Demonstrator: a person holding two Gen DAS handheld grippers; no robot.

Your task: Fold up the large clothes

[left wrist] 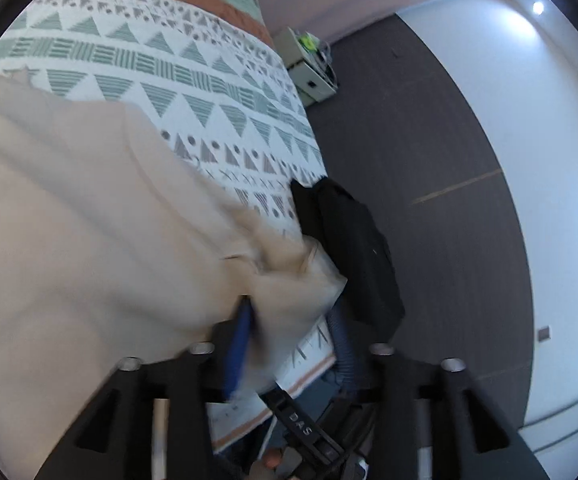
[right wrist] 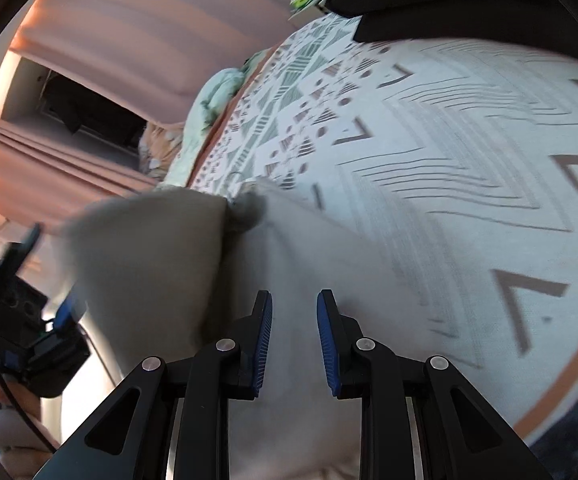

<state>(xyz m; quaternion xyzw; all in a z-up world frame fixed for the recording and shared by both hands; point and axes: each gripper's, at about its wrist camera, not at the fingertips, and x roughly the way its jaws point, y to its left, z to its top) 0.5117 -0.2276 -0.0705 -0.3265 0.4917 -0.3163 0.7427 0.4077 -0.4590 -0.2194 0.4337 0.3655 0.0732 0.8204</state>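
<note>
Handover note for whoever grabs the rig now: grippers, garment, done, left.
Left gripper: shut on a bunched edge of the beige garment, lifting it.
Right gripper: open, holds nothing, hovering over the same garment where it lies on the patterned bedspread.
Black garment: at the bed's edge, untouched.
Done: one edge picked up; no finished fold visible.
Left: likely grab a second edge with the right, fold the beige garment, then the black one.

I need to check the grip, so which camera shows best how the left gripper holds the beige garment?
The left wrist view: the left gripper has a bunched corner of the beige garment between its blue fingers. The right wrist view shows that gripper only small and blurred at the frame's left edge, lifting the cloth.
</note>
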